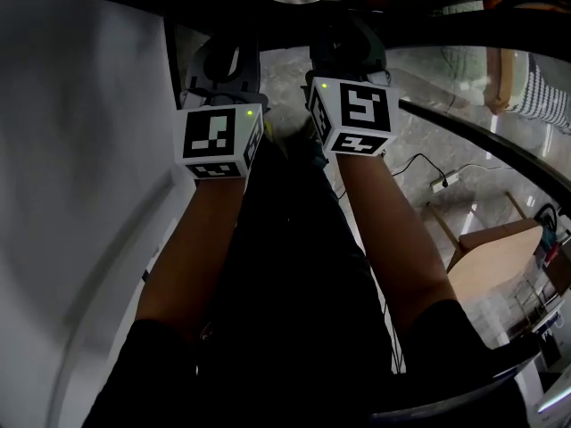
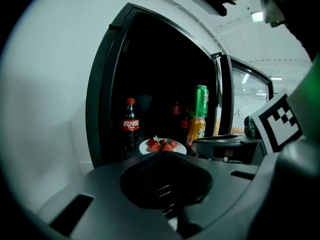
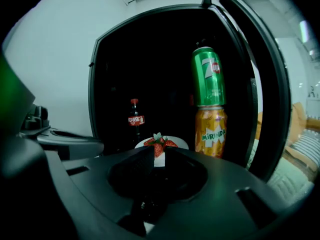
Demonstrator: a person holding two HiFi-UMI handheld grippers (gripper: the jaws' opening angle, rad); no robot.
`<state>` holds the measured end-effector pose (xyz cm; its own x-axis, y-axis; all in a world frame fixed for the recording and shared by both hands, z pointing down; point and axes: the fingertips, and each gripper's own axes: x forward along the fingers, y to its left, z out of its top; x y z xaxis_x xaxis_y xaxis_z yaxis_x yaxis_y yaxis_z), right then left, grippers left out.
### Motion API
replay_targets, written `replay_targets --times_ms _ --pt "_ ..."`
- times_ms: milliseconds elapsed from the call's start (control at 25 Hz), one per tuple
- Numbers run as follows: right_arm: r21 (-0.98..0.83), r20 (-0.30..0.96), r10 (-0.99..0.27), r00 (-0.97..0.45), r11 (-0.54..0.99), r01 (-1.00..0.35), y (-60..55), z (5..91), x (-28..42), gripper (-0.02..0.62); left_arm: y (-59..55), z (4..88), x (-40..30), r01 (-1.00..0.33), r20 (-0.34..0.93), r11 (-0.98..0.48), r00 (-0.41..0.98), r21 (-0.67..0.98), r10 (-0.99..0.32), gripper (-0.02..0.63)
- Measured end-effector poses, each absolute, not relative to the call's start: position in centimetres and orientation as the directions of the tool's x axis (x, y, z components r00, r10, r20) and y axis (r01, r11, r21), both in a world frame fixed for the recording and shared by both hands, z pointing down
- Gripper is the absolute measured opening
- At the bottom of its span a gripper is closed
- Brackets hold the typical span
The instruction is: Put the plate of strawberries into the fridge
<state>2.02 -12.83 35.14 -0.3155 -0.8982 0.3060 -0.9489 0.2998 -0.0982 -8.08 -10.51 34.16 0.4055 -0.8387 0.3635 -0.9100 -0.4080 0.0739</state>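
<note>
Left gripper [image 2: 161, 156]: clenched – the jaws are seen pressed together with nothing between them, and the plate [image 2: 145, 145] is not touched.
Right gripper [image 3: 155, 156]: parted only by a narrow slit, through which a strip of white plate [image 3: 177, 141] and one strawberry are seen; nothing is gripped.
Grippers together: held side by side in front of the open fridge [image 2: 100, 109], both pointed into it.
Plate: white and round, set on a shelf inside the dark fridge – just beyond both jaw tips.
Strawberries [image 3: 157, 145]: red with green leaves, heaped in the middle of the plate.
Neighbours: a cola bottle [image 3: 135, 120] is stood behind the plate on its left; a green can [image 3: 209, 76] is stacked on an orange can [image 3: 210, 131] on its right.
</note>
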Motion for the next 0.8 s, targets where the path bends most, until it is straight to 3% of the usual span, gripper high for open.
replay_targets --times_ms 800 --pt "-0.008 0.201 -0.936 -0.291 0.295 -0.955 -9.8 28.2 3.9 0.074 -9.6 30.3 -7.0 -0.901 0.321 -0.432 0.423 0.045 -0.847 0.005"
